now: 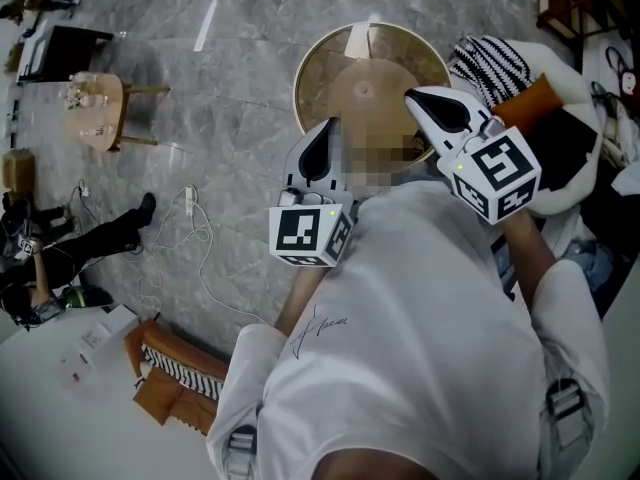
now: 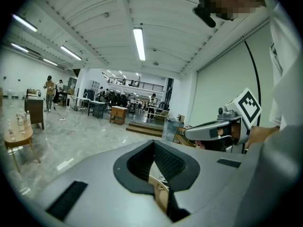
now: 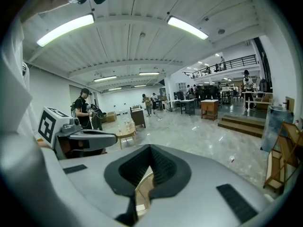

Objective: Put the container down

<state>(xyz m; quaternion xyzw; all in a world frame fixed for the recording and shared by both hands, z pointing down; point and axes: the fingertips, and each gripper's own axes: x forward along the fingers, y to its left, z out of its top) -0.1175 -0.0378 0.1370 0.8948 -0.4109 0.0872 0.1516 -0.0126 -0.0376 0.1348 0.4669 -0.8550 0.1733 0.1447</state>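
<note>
Round table (image 1: 328, 68) ahead on the floor (image 1: 240, 118), cushion (image 1: 492, 60) just right of it, small stool (image 1: 110, 120) well left

Held out forward, left claw (image 1: 328, 134) and right claw (image 1: 421, 99) have jaws together.

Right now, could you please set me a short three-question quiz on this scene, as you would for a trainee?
1. True or false: the grey two-jaw left gripper is shut on a container.
2. In the head view, what shows just beyond both grippers? A. a round tan wooden table B. a steel sink C. a green rug
3. Fill in: the jaws of the grey two-jaw right gripper stand ____, with nothing held between them.
Key: 1 false, its jaws are together and empty; 2 A; 3 together.
</note>
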